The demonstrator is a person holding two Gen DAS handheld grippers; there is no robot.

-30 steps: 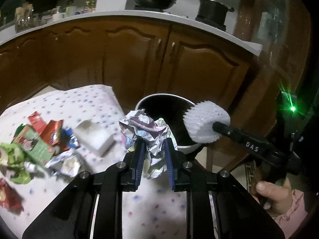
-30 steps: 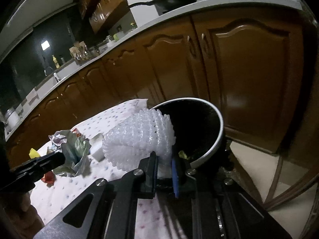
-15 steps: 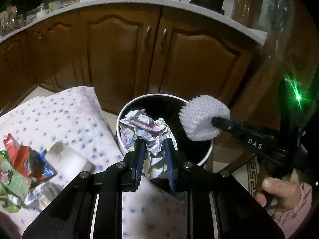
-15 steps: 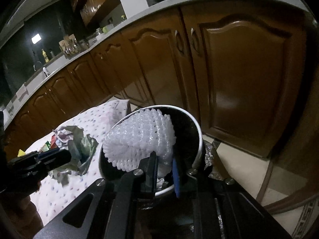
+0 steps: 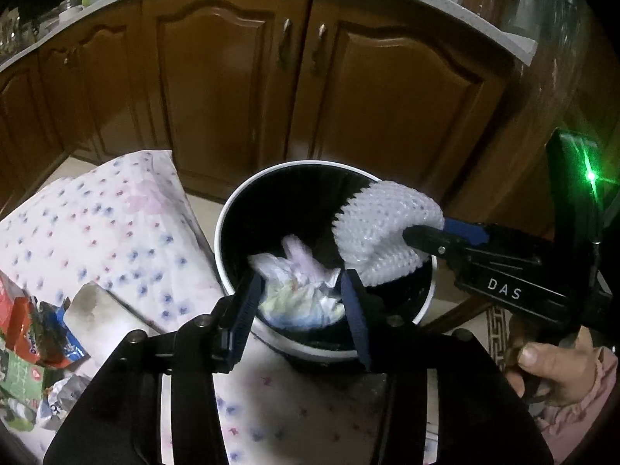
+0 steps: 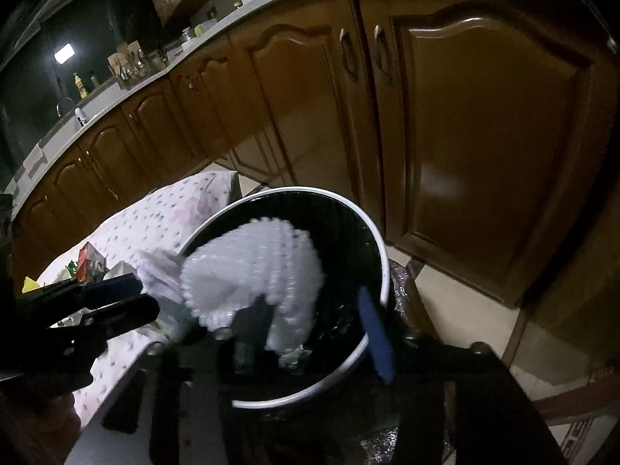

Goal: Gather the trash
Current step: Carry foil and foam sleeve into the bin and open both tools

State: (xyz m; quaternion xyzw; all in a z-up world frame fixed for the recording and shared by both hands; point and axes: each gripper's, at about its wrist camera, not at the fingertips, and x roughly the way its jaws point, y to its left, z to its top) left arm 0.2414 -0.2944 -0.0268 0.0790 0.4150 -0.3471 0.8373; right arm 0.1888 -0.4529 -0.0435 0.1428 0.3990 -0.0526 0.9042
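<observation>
From the left wrist camera, the left gripper (image 5: 302,302) hangs over the near rim of a round bin (image 5: 228,209) with a white rim and a black inside; its jaws stand wide, with nothing gripped between them. Seen between the blue pads, a crumpled paper wad (image 5: 298,290) lies loose inside the bin. To the right, the right gripper (image 5: 426,238) reaches in over the bin's far side with a white foam net (image 5: 383,228) at its tip, the net hanging partly over the opening. A hand (image 5: 550,372) grips that tool at the lower right. Left of the bin is the counter, covered with a dotted cloth (image 5: 97,224), and at its left edge lies a heap of wrappers (image 5: 35,341) beside a pale block (image 5: 93,302). Brown cabinet doors (image 5: 232,77) stand behind. From the right wrist camera, the right gripper (image 6: 310,329) is over the bin (image 6: 381,255), its jaws spread wide: one blue pad sits at the right over the rim, the other finger is dark and blurred at the left. The foam net (image 6: 255,271), blurred, sits between and ahead of them over the black interior; whether either pad touches it I cannot tell. The left gripper (image 6: 135,302) comes in from the left, with pale paper (image 6: 162,275) just beyond its tip at the bin's left rim. The dotted cloth (image 6: 155,224) and a few wrappers (image 6: 87,261) lie behind it.
</observation>
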